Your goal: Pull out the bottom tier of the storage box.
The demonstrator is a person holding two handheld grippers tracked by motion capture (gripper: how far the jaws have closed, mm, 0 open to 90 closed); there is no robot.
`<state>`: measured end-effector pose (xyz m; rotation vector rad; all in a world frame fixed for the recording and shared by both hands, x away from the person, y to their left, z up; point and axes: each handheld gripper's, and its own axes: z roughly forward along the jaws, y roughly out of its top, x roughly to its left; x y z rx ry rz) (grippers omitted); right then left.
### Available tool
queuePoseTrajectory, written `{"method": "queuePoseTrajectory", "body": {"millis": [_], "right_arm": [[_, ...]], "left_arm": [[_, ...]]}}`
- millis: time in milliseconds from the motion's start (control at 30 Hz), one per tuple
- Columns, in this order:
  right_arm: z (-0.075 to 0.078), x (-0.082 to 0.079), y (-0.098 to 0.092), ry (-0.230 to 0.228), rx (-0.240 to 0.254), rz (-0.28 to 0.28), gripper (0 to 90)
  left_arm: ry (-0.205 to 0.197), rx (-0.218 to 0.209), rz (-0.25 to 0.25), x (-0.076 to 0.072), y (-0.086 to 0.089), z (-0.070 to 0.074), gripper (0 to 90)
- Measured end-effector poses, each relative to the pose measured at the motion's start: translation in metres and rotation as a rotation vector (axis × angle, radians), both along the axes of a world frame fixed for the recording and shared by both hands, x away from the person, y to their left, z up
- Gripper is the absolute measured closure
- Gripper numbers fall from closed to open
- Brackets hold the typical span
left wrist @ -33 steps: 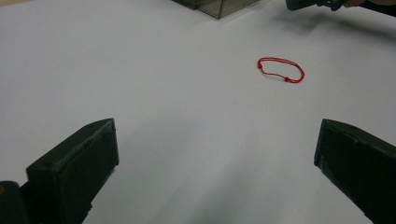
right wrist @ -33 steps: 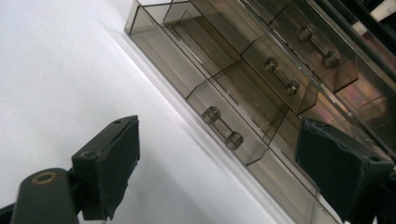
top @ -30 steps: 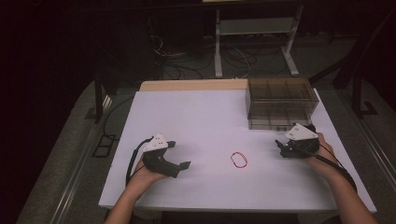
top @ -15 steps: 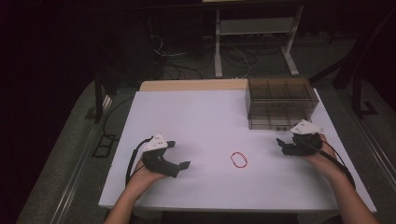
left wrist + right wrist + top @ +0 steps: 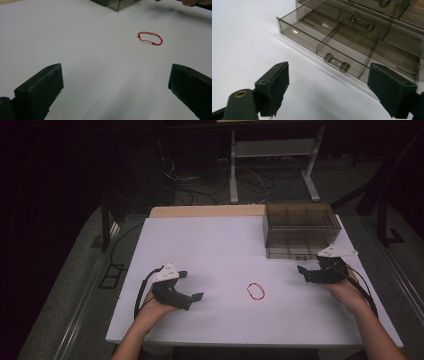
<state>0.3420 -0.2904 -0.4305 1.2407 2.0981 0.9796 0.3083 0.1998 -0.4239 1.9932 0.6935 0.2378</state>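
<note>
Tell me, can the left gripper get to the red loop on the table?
Probably yes. The left gripper points toward the red loop, its fingers stand wide apart, and only bare white table lies between them.

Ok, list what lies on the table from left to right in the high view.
left gripper → red string loop → right gripper; the smoky drawer box stands farther back, over the span between loop and right gripper.
</note>
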Motion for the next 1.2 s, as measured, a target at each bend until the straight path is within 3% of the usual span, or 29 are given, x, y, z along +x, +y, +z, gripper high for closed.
{"method": "queuePoseTrajectory", "body": {"millis": [233, 467, 667, 767, 1000, 1200], "right_arm": [[0.005, 0.004, -0.006, 0.062, 0.057, -0.032, 18.7], [0.011, 0.006, -0.008, 0.105, 0.087, -0.025, 20.6], [0.011, 0.009, -0.010, 0.135, 0.098, -0.025, 34.1], [0.015, 0.009, -0.010, 0.114, 0.094, -0.030, 38.7], [0.019, 0.016, -0.014, 0.116, 0.113, -0.035, 56.2], [0.020, 0.029, -0.014, 0.151, 0.123, -0.011, 69.9]], "left_arm": [[0.000, -0.001, 0.000, 0.000, 0.000, 0.000, 0.0], [0.002, 0.007, -0.002, 0.000, 0.000, 0.000, 0.0], [0.004, 0.006, 0.003, 0.000, 0.000, 0.000, 0.0], [0.003, 0.007, 0.004, 0.000, 0.000, 0.000, 0.0], [0.004, 0.008, 0.004, 0.000, 0.000, 0.000, 0.0], [0.006, 0.003, 0.004, 0.000, 0.000, 0.000, 0.0]]}}
